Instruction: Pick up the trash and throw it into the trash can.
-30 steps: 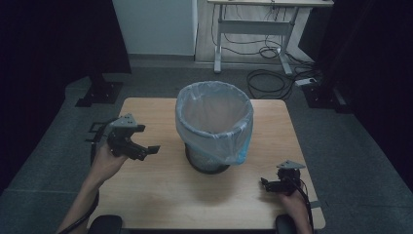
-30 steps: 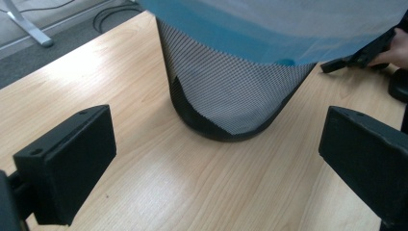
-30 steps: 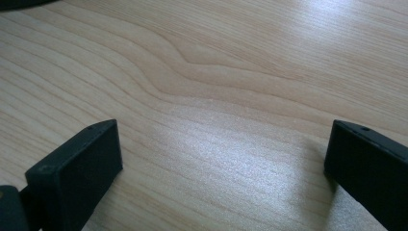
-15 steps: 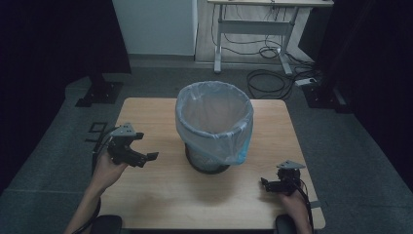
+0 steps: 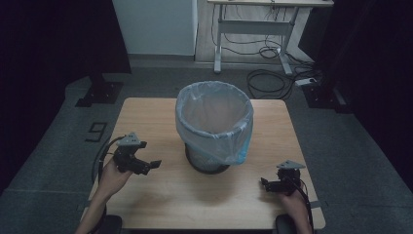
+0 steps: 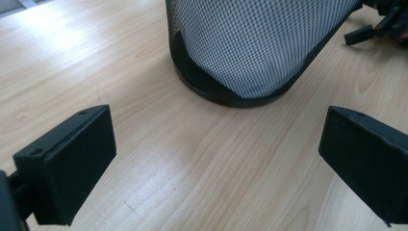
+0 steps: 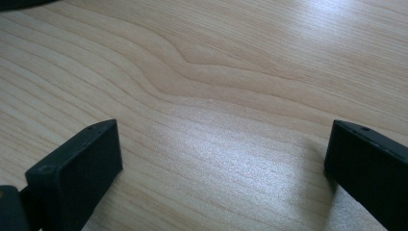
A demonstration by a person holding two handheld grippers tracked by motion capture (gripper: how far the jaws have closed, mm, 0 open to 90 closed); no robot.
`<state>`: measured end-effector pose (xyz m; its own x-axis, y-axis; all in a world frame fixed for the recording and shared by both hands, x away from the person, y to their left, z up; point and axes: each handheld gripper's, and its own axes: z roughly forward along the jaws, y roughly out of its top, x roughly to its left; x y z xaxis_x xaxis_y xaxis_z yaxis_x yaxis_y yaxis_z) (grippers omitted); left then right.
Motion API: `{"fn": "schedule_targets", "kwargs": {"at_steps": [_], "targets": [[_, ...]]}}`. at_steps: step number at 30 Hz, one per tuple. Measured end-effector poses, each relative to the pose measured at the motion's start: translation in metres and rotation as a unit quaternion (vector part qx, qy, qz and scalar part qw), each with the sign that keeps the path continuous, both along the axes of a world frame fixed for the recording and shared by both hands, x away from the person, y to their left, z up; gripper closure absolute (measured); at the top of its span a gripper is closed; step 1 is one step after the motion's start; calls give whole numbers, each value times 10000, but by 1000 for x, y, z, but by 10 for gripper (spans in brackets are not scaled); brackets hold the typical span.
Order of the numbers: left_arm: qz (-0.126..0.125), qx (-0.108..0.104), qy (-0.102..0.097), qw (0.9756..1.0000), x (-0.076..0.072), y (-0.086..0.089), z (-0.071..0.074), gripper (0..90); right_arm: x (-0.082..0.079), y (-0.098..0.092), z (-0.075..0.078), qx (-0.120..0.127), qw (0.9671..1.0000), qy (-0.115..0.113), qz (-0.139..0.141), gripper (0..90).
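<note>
I take the wire bin as my landmark: it stands upright near the middle of the bench, a pale blue liner bag folded over its rim and hanging down the outside. Starting on the left, my left gripper sits to the left of the bin and a little toward me, lifted off the wood, its jaws spread wide with nothing between them. In the left gripper view the bin's black base ring and mesh wall lie straight ahead, slightly right of centre, near but apart from the jaws. Crossing past the bin, my right gripper lies to its right and closer to my edge, low by the bench, jaws likewise wide and empty; the right gripper view looks down on bare wood grain, so that one is aimed at the surface and not at the bin. I judge the left hand better placed and already pointed. The bin's long axis runs vertical, so a sideways approach would meet the wall or bag edge squarely.
</note>
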<state>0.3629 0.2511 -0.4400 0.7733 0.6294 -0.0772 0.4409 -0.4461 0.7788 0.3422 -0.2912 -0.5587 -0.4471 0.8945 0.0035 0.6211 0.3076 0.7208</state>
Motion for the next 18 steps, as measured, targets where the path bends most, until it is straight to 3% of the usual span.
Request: {"fn": "schedule_targets", "kwargs": {"at_steps": [18], "targets": [[196, 23, 162, 9997, 2, -5, -50, 0, 0, 0, 0, 1, 10000, 0, 0, 0]]}}
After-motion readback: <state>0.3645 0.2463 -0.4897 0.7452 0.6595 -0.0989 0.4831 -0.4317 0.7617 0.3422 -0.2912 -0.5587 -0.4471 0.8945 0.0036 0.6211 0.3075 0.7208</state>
